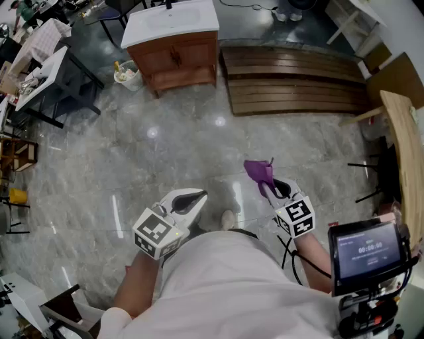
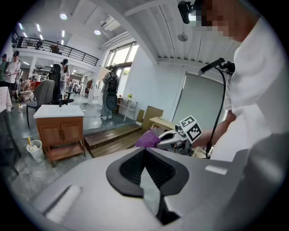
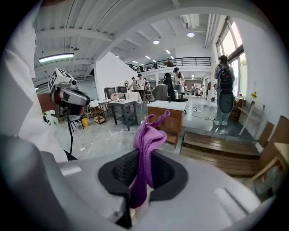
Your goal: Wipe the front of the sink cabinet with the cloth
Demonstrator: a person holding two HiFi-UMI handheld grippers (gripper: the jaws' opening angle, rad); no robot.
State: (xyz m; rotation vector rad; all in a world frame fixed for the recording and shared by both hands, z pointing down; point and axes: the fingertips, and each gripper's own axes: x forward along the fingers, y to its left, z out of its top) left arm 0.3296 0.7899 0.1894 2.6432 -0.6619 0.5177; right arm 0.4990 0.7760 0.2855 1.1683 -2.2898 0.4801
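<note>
unseen or unreadable parts
sink cabinet (image 1: 177, 56): back of its top cut off by the head view's upper edge; cloth (image 3: 145, 149): lower end buried between right gripper (image 3: 143, 178) jaws; bucket (image 1: 128, 75) contents too small to tell; screen (image 1: 369, 250) print unreadable.

The cloth (image 3: 146, 144) is soft, matt purple fabric; the left gripper (image 1: 197, 195) and right gripper (image 1: 268, 189) have smooth grey plastic shells with ribbed black pads (image 2: 131, 168); the floor (image 1: 165, 145) is glossy veined stone, the sink cabinet (image 1: 177, 61) brown wood under a smooth white top (image 1: 169, 20), the platform (image 1: 291, 79) dark slatted wood.
</note>
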